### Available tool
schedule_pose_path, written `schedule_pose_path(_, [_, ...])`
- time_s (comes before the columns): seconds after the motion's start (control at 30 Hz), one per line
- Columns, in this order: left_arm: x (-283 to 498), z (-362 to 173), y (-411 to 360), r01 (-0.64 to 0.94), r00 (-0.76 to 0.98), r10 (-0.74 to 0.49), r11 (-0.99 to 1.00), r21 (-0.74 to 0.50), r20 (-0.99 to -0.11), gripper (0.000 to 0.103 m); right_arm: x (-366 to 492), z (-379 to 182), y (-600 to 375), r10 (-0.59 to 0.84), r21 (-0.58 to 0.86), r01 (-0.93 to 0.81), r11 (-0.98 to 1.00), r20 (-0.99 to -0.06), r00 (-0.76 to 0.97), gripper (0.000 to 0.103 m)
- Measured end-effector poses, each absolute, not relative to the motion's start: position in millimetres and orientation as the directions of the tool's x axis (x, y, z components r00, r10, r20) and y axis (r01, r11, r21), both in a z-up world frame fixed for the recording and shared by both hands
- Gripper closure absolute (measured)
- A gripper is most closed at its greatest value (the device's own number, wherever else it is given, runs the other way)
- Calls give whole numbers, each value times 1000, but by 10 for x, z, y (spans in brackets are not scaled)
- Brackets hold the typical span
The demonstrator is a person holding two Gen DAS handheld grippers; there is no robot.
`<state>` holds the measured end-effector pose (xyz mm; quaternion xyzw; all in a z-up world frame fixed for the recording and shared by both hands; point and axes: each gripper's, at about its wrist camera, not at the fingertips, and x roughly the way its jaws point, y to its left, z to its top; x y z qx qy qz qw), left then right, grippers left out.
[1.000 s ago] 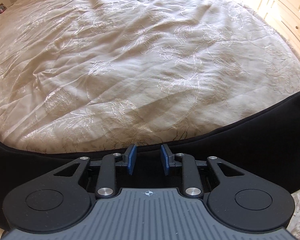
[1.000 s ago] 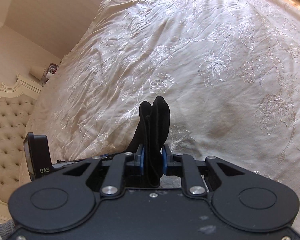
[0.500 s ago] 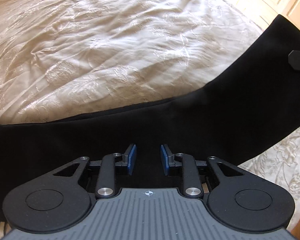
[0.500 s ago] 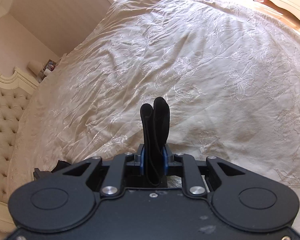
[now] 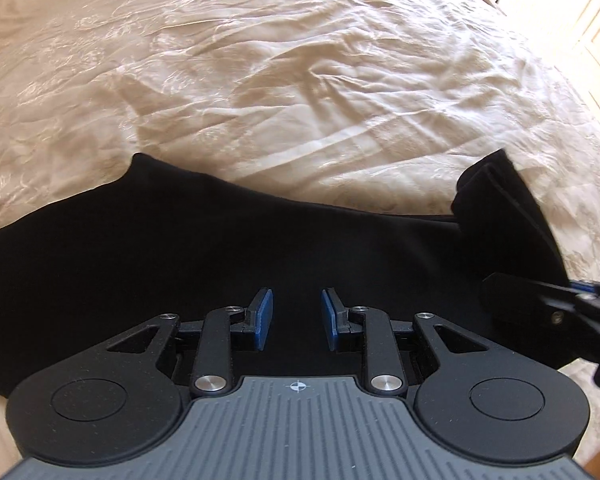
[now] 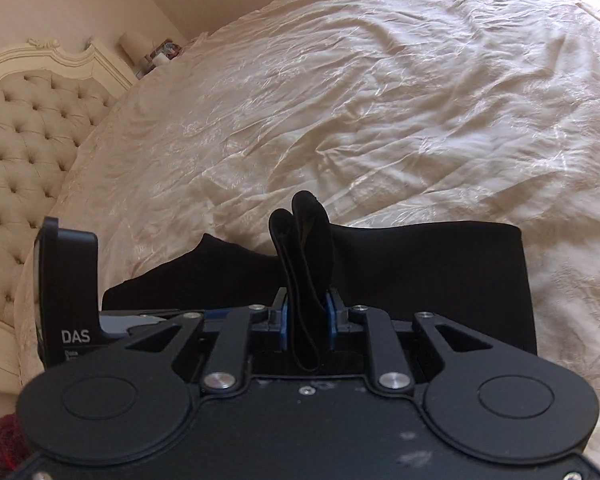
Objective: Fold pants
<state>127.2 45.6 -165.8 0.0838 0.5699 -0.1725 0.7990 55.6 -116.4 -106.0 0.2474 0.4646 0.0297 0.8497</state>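
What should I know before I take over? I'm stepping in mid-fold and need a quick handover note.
Tools: the left tool has its pads apart over the black fabric pants; any grip is unclear. The right tool is shut on a doubled fold of them.
Place: the pants lie across the cream embroidered bedspread.
Done: one end is gathered and held.
Left: probably lay that end over, smooth it and finish folding.

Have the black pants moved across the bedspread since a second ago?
Yes. In the left wrist view the black pants now cover more of the cream bedspread, their far edge having advanced up it.
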Motion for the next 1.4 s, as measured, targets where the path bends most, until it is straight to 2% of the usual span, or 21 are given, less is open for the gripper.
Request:
schedule_pose_path(0.17, [1393, -1716, 820, 373, 272, -170, 926, -59, -947, 76, 767, -1520, -621, 234, 362, 185, 914, -840, 489, 82])
schedule_pose_path(0.27, [1452, -1714, 946, 371, 264, -184, 925, -76, -947, 77, 823, -1676, -520, 206, 329, 200, 923, -860, 466, 74])
schedule_pose_path(0.33, [1482, -1704, 978, 376, 263, -195, 922, -86, -945, 77, 835, -1704, -466, 218, 337, 184, 923, -855, 471, 64])
schedule_pose_path(0.43, [1525, -1678, 958, 384, 269, -213, 918, -98, -939, 77, 858, -1630, -423, 310, 417, 121, 901, -812, 494, 64])
schedule_pose_path(0.53, [1560, -1655, 870, 391, 272, -231, 914, -112, -934, 76, 826, -1474, -437, 322, 418, 76, 905, -792, 518, 64])
schedule_pose_path(0.67, [1509, -1610, 621, 429, 273, -268, 893, -133, -924, 77, 662, -1332, -663, 255, 379, 126, 917, -797, 548, 64])
schedule_pose_path(0.8, [1347, -1582, 278, 494, 264, -294, 859, -132, -919, 77, 489, -1303, -1091, 82, 281, 280, 918, -825, 559, 64])
schedule_pose_path(0.9, [1213, -1675, 84, 524, 227, -305, 839, -148, -925, 76, 438, -1370, -1444, -14, 216, 378, 900, -854, 521, 71])
schedule_pose_path(1.0, [1152, -1881, 13, 506, 186, -245, 854, -121, -951, 76, 427, -1417, -1674, -40, 208, 411, 887, -854, 519, 100])
schedule_pose_path(1.13, [1105, -2062, 101, 451, 157, -206, 885, -116, -966, 77, 461, -1559, -1871, -19, 220, 422, 880, -870, 493, 100])
schedule_pose_path(1.27, [1043, -1873, 134, 430, 211, -176, 900, -70, -962, 77, 512, -1838, -1966, 5, 206, 436, 876, -908, 419, 100])
schedule_pose_path(1.4, [1009, -1666, 382, 317, 265, -138, 947, -49, -954, 76, 497, -1966, -2008, 20, 202, 419, 885, -916, 400, 100])
